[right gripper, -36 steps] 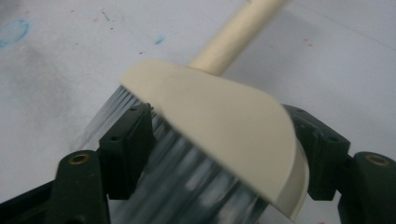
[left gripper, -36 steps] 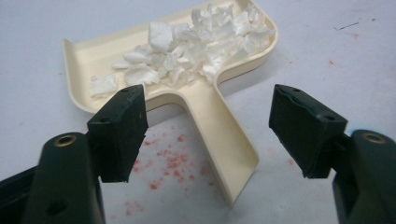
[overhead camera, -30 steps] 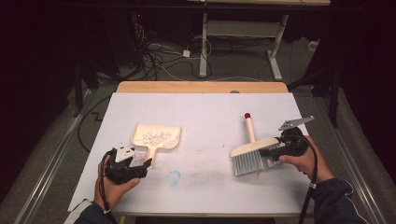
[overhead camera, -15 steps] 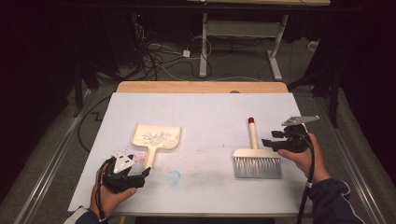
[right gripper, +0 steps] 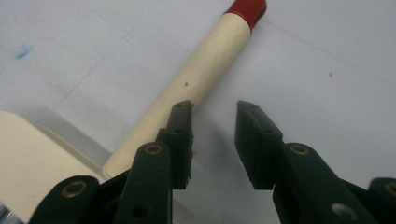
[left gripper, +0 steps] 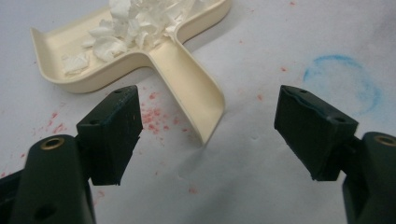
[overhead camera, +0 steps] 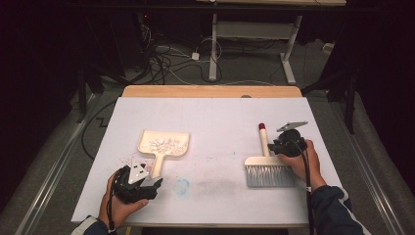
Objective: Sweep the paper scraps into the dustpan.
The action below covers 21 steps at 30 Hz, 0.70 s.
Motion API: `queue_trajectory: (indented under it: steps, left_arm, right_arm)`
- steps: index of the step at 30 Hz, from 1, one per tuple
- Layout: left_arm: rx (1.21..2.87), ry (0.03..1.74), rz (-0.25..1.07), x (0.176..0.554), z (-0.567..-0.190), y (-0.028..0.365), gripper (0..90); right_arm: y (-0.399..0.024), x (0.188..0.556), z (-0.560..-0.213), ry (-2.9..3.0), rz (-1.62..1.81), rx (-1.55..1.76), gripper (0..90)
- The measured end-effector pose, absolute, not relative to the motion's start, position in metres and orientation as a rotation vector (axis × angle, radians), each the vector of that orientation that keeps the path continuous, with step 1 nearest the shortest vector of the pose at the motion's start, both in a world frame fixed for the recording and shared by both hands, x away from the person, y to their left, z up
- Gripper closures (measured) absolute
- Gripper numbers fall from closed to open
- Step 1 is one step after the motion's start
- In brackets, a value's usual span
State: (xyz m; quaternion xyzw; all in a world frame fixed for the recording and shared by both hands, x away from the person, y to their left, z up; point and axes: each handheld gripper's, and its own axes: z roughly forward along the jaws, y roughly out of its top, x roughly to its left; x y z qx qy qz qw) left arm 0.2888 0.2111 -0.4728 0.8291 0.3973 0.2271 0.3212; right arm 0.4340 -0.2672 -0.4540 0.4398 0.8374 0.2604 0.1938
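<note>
One hand brush (overhead camera: pixel 268 164) and one dustpan (overhead camera: pixel 163 145) lie on the white desk (overhead camera: pixel 220 122), well apart, with one tool in each of the person's hands. The brush is cream, with a round handle (right gripper: pixel 205 70) capped in red at the far end, a flat cream head and grey bristles (overhead camera: pixel 270 176) pointing toward the person; it lies on the right half of the desk. The dustpan is cream too, its tray holding a heap of white paper scraps (left gripper: pixel 135 23), its grooved handle pointing toward the left tool (left gripper: pixel 208 135). That tool's jaws stand wide apart and empty, just short of the handle's end. The right tool (right gripper: pixel 214 140) sits just beside the brush handle; its jaws have just been closing and are now nearly together, with nothing between them. Red specks and a faint blue ring (left gripper: pixel 338 81) mark the desk. No writing can be read.
</note>
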Motion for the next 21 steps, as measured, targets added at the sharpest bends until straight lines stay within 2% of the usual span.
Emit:
queue_trajectory:
  steps: [6, 21]
  left_arm:
    - [2.179, 1.037, 0.597, 0.288, -0.473, 0.211, 23.1]
    - [2.204, 0.994, 0.609, 0.289, -0.474, 0.209, 22.7]
  right_arm:
    - [-0.268, 0.433, -0.452, 2.316, 0.741, 1.226, 62.3]
    - [-0.264, 0.424, -0.425, 2.164, 1.036, 1.134, 45.6]
